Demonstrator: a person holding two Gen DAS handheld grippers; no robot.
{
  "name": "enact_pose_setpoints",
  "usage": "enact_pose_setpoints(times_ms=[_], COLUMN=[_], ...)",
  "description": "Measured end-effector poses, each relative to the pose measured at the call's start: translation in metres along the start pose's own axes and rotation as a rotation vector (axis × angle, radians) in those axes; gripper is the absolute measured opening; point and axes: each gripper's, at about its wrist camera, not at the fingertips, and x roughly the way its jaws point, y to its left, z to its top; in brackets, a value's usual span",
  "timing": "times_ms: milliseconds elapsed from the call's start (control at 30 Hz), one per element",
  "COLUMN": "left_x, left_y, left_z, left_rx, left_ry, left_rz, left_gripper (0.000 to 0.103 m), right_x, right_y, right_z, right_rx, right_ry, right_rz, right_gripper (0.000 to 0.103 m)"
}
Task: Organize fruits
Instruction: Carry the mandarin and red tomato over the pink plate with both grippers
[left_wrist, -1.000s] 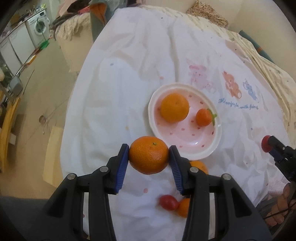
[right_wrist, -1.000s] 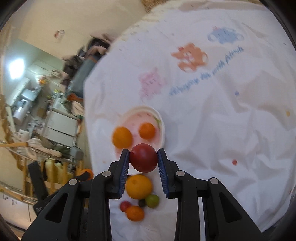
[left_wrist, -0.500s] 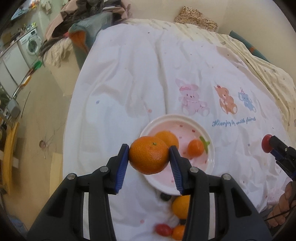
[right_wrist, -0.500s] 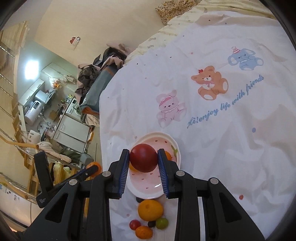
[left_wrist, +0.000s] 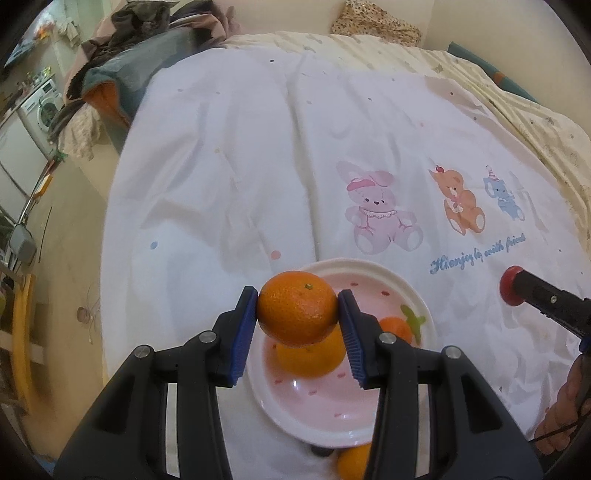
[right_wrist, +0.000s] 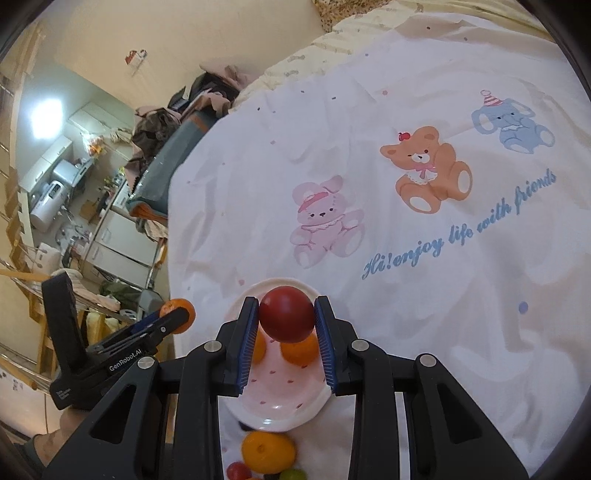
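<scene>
Two fruits are clamped at once: left claw (left_wrist: 297, 314) grips a mandarin (left_wrist: 297, 308) between its blue pads, right claw (right_wrist: 285, 321) grips a dark red round fruit (right_wrist: 286, 314), pads tight on both sides. Both hang over the pink plate (left_wrist: 332, 406) with white rim and red dashes. On the plate: a bigger orange (left_wrist: 314, 360) right under the held mandarin, partly hidden, and a small orange fruit (left_wrist: 395, 328) next to a green leaf mark, behind the left claw's right finger. In the right wrist view two orange fruits show on the plate under the red fruit. Off the plate, near its closer rim, on the sheet: a yellow-orange fruit (right_wrist: 267, 452), a small red one (right_wrist: 238, 472), a green one (right_wrist: 293, 474) at the frame edge, bunched together. Plate sits on a white bed sheet (right_wrist: 406, 314) printed with a pink bunny (right_wrist: 325, 221), brown bear (right_wrist: 428, 170), blue elephant (right_wrist: 513, 125) and blue script. Left claw also seen from the right camera at left, mandarin in its tip. Person's hand (left_wrist: 561, 417) shows at right edge of left view. Clothes pile (left_wrist: 147, 44) at far bed edge, washing machine (left_wrist: 42, 107) beyond.
</scene>
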Motion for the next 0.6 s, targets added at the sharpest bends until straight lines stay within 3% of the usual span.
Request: enact_pose_setpoints(times_ms=[367, 600], left_x=[0.037, 0.057], left_y=[-0.012, -0.008], left_z=[0.014, 0.011], left_rx=[0.078, 0.087], left_ry=[-0.017, 0.025], left_rz=[0.012, -0.067], left_gripper=[0.04, 0.04], right_x=[0.049, 0.067], right_y=[-0.021, -0.028], right_z=[0.011, 0.01], right_rx=[0.038, 0.066], right_ry=[0.084, 0.125], right_rz=[-0.001, 0.008], right_gripper=[0.033, 0.033])
